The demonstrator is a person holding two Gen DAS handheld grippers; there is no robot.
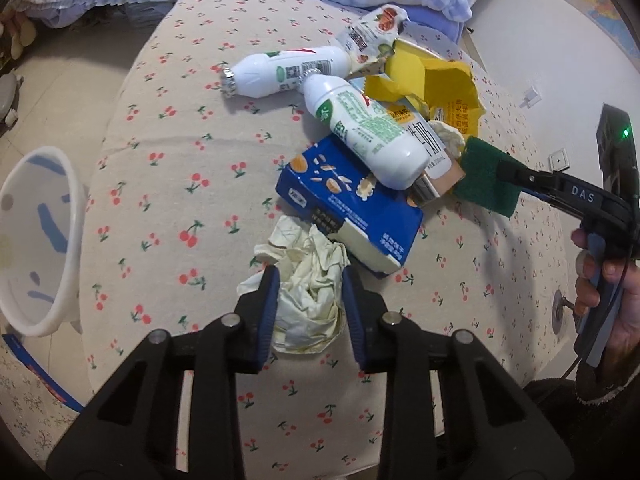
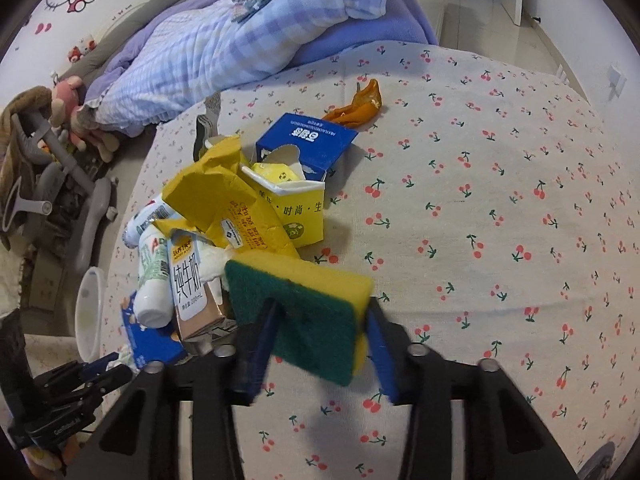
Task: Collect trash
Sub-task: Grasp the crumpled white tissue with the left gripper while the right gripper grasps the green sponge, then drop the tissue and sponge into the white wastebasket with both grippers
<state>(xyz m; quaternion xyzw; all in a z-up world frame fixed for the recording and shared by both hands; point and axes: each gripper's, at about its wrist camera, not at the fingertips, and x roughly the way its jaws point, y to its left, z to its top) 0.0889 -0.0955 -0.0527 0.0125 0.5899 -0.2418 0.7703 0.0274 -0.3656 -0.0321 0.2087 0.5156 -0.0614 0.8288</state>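
Left gripper [image 1: 308, 294] jaws clamp crumpled paper wad [image 1: 310, 284], long axis along fingers; right gripper [image 2: 320, 332] jaws clamp sponge [image 2: 298, 306], long axis running forward out of the jaws

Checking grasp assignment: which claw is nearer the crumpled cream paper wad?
Left. The left claw straddles the crumpled cream paper wad; the right claw grips a sponge across the pile.

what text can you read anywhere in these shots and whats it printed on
"DAS" on the right hand-held gripper, on its black body.
"纯牛奶" on the milk carton; below it roughly "200mL", small.
"时尚·生" on the yellow carton.
"百醇", upside down, on the blue box.
Print on the white bottles, the torn yellow wrapper and the snack pouch: too small or blurred to read.
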